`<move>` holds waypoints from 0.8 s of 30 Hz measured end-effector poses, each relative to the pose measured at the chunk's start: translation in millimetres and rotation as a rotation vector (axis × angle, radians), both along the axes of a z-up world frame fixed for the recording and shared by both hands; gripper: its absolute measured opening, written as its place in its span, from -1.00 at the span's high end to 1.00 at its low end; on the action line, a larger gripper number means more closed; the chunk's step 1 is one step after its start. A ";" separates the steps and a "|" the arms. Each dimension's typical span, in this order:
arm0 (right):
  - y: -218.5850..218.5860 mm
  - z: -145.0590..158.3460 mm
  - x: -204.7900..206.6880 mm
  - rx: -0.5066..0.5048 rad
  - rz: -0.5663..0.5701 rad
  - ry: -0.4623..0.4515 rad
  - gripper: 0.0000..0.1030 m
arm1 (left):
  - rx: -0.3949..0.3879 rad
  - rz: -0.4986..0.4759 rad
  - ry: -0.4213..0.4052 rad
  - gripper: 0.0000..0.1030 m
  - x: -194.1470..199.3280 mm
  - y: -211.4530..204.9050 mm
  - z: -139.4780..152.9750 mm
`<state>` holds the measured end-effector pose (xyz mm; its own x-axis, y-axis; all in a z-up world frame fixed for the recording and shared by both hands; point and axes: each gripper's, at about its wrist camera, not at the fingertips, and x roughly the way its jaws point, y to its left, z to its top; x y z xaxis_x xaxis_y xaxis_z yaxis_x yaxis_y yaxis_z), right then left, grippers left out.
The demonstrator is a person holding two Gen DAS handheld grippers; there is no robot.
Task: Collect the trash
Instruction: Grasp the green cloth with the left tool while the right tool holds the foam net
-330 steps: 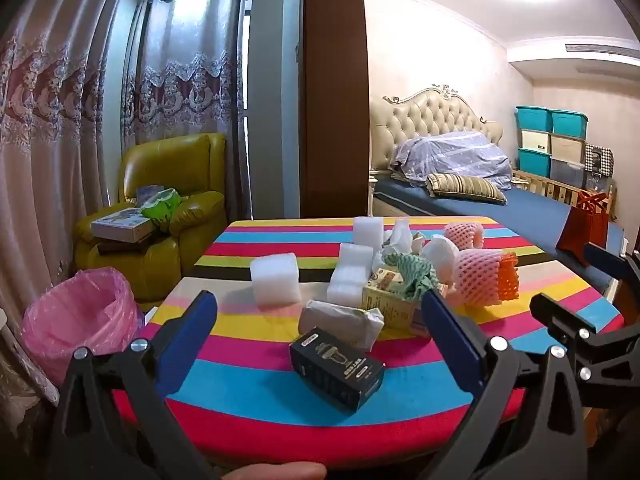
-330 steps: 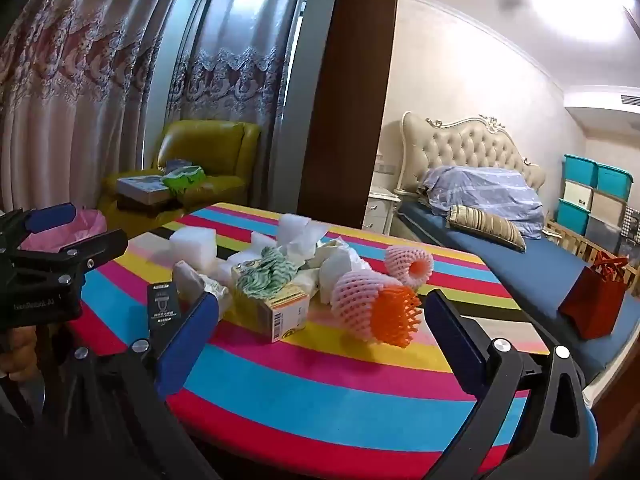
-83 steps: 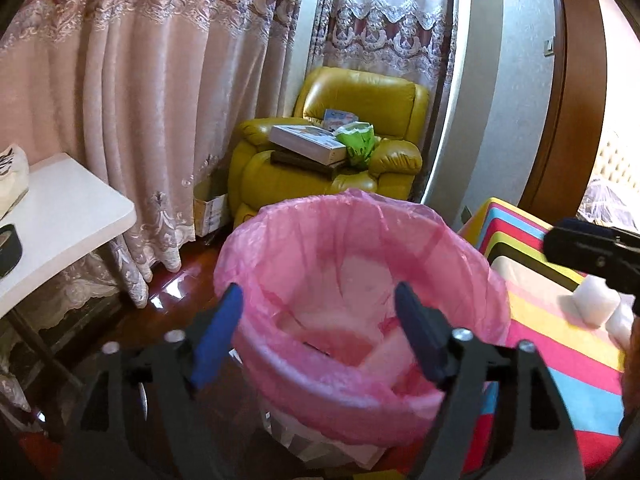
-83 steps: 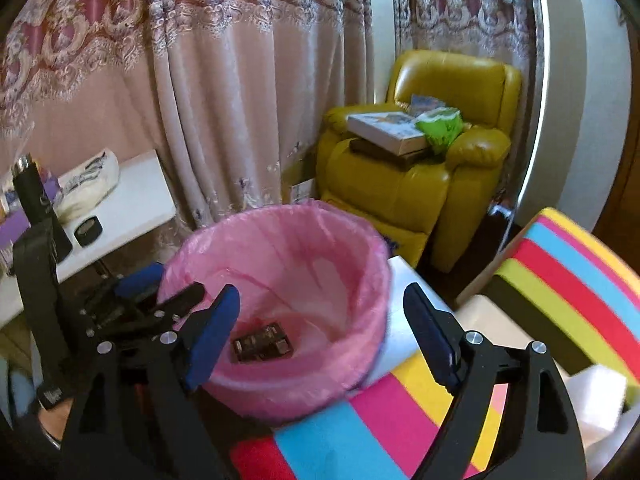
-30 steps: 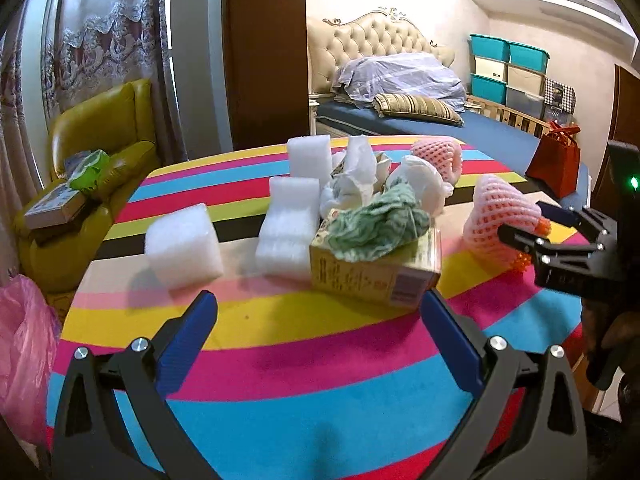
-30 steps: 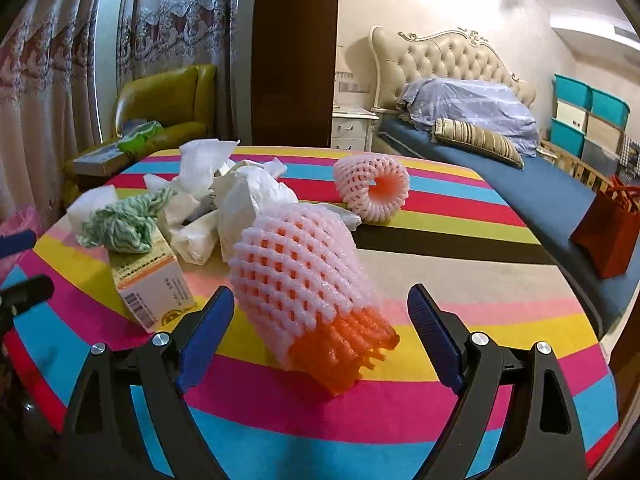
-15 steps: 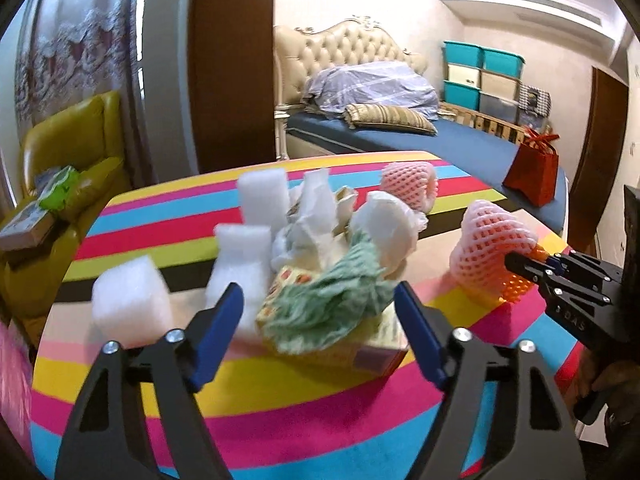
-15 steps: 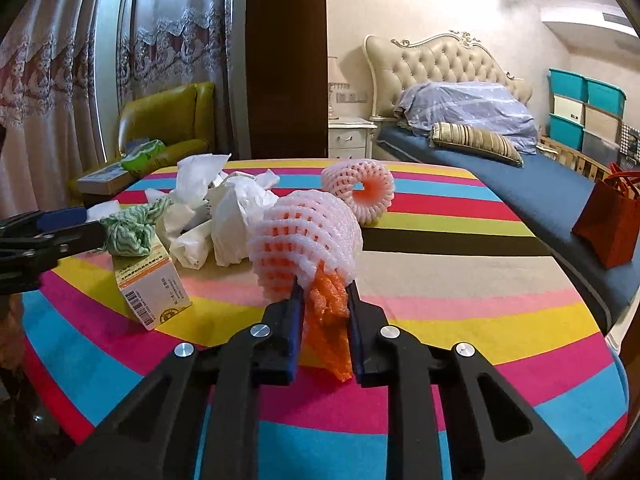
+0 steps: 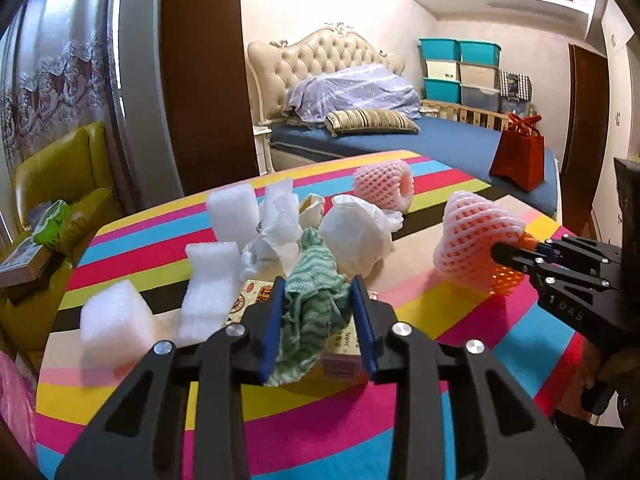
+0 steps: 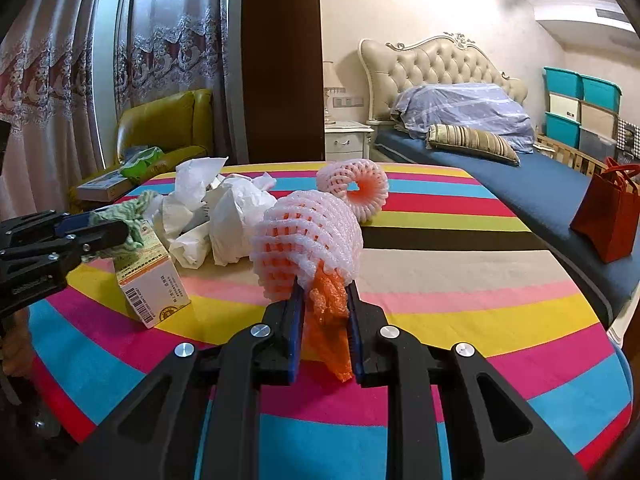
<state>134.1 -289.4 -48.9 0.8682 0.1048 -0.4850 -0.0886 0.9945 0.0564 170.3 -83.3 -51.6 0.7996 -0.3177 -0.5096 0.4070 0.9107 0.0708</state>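
On the striped table (image 9: 320, 420) a green crumpled cloth (image 9: 316, 304) lies on a yellow carton (image 9: 256, 300). My left gripper (image 9: 318, 292) has its jaws closing, and the pads press the cloth on both sides. In the right wrist view the left gripper (image 10: 100, 232) shows at the left on that cloth (image 10: 132, 216). My right gripper (image 10: 325, 292) is shut on the orange end of a pink foam net (image 10: 308, 232). The left wrist view shows the right gripper (image 9: 516, 256) at the right, holding the same net (image 9: 472, 236).
More trash lies behind: a second foam net ring (image 10: 356, 188), crumpled white paper (image 9: 356, 236) and white foam blocks (image 9: 116, 320). A pink bin bag (image 9: 12, 400) shows at the left edge. A yellow armchair (image 10: 168, 128), a bed (image 10: 500, 168) and a red bag (image 10: 608, 212) stand beyond.
The left gripper moved forward over the carton and its jaws closed in on the green cloth. The right gripper shut on the foam net's orange end and has held it since.
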 end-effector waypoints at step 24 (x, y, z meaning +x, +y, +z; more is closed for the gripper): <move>32.7 32.8 -33.3 0.002 0.111 -0.093 0.60 | -0.154 0.151 0.065 0.38 -51.3 87.5 -14.0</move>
